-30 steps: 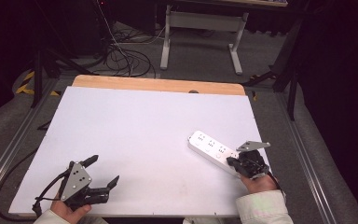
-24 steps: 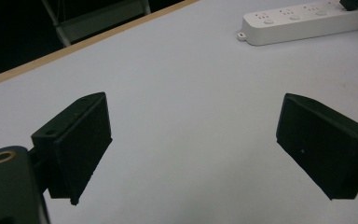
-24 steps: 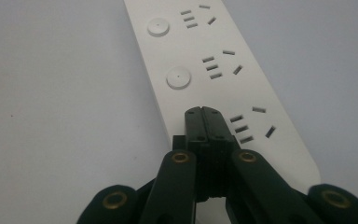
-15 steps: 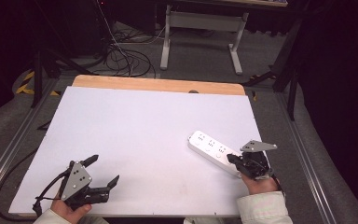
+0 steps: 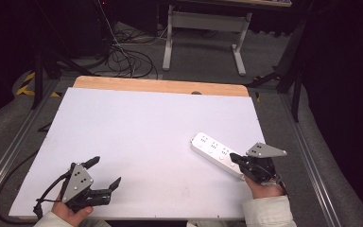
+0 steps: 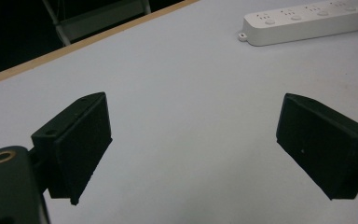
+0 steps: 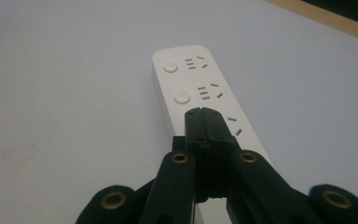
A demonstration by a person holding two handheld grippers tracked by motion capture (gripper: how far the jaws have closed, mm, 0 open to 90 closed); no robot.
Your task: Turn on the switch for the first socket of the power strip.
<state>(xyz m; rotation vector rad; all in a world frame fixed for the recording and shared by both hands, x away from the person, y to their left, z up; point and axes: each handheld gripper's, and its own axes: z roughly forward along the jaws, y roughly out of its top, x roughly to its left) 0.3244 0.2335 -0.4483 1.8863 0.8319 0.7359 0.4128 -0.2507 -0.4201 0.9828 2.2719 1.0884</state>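
The white power strip (image 5: 217, 152) lies flat on the tabletop (image 5: 137, 137), toward its right side, angled so one end points to the middle and the other to the right gripper (image 5: 234, 157). In the right gripper view the strip (image 7: 200, 88) runs away from the camera, its round buttons and socket slots facing up. The right gripper's fingers (image 7: 196, 123) are clenched tight against each other with nothing between them, their tips poised over the strip's top face near one of the buttons; whether they touch it cannot be told.

The left gripper (image 5: 105, 172) rests well apart, near the front left edge, its fingers (image 6: 77, 140) spread wide and released, holding nothing.

The likely job is pressing a switch with the closed tips. The risk is a glancing push: the strip is light, sits loose on a smooth surface and nothing steadies it, so pressure that lands off the button could skid or pivot it toward the edge. The narrow tips could also slip into a socket slot.
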